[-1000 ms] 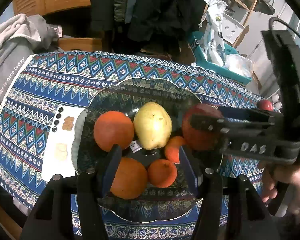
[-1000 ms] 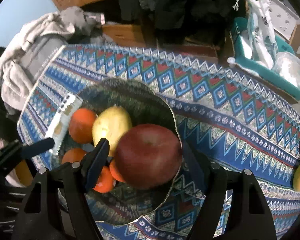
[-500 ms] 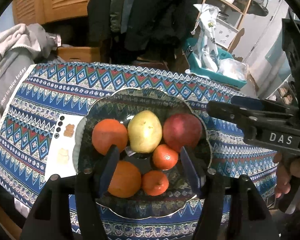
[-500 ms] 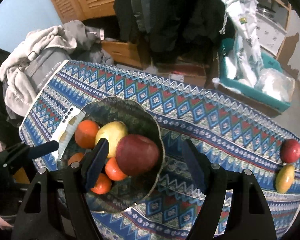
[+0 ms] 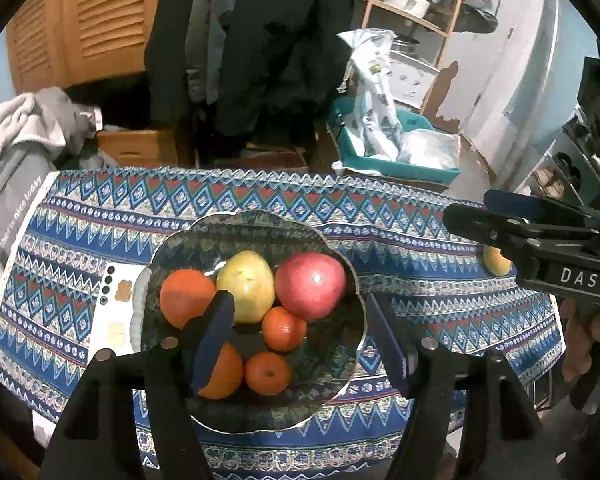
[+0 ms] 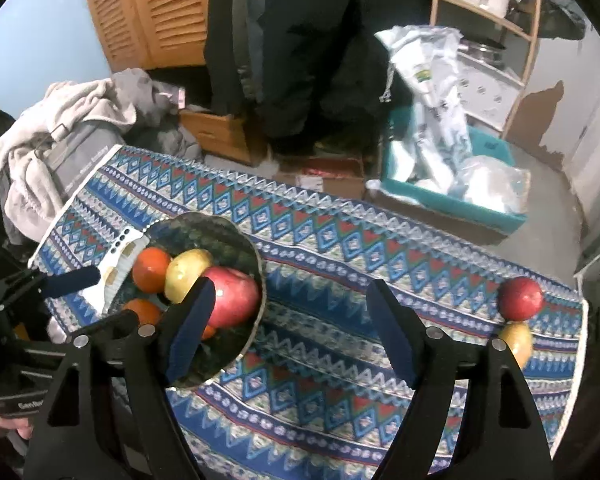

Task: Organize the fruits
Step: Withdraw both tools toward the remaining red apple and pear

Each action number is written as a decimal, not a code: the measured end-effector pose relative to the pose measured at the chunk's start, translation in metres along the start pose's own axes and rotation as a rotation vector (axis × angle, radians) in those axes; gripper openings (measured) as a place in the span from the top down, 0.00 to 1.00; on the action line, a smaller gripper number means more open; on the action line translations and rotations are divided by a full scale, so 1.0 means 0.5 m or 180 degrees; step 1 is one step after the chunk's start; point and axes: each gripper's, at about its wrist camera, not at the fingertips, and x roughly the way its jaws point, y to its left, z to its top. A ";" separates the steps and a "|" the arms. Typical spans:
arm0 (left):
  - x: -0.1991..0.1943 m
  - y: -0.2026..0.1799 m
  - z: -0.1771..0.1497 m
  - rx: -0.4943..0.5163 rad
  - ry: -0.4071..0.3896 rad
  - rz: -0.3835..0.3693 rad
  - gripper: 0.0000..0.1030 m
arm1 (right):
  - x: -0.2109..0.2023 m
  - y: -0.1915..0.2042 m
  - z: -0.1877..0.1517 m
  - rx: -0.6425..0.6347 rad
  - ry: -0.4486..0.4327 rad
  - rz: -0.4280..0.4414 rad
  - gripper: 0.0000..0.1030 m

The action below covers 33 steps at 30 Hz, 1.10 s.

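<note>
A dark patterned bowl [image 5: 340, 256] on the blue patterned tablecloth holds a red apple [image 5: 312, 284], a yellow pear [image 5: 248, 286], two oranges [image 5: 186, 296] and two small tangerines [image 5: 284, 328]. My left gripper [image 5: 300, 336] hovers above the bowl's near side with its jaws opening and nothing between them. In the right wrist view the bowl [image 6: 258, 268] sits at the left. There my right gripper [image 6: 288, 320] hangs over bare cloth beside it, jaws opening and empty. Another red apple [image 6: 520, 298] and a yellow fruit [image 6: 516, 342] lie at the cloth's right end.
A white phone [image 5: 116, 312] lies against the bowl's left rim. Behind the table stand a teal bin [image 6: 452, 200] with plastic bags, a cardboard box [image 6: 216, 132] and hanging dark coats. A pile of grey clothes [image 6: 60, 128] lies off the left end.
My right gripper let go of the red apple, which now rests in the bowl. Both grippers rose and drew back from the bowl, and the left jaws spread wider.
</note>
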 end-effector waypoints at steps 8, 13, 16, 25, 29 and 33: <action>-0.025 -0.052 0.009 0.0128 -0.0070 -0.0094 0.32 | -0.060 -0.029 -0.025 -0.0078 -0.0114 -0.0178 0.23; -0.044 -0.089 0.014 0.0237 -0.0138 -0.0142 0.28 | -0.093 -0.057 -0.042 -0.0033 -0.0183 -0.0226 0.23; -0.053 -0.112 0.015 0.0334 -0.0186 -0.0141 0.27 | -0.109 -0.073 -0.052 0.0002 -0.0211 -0.0247 0.23; -0.058 -0.170 0.017 0.0558 -0.0200 -0.0181 0.27 | -0.148 -0.128 -0.090 0.0116 -0.0227 -0.0324 0.23; -0.059 -0.193 0.018 0.0612 -0.0201 -0.0205 0.27 | -0.168 -0.154 -0.102 0.0163 -0.0267 -0.0391 0.22; -0.057 -0.215 0.018 0.0673 -0.0198 -0.0230 0.26 | -0.187 -0.179 -0.117 0.0200 -0.0305 -0.0439 0.20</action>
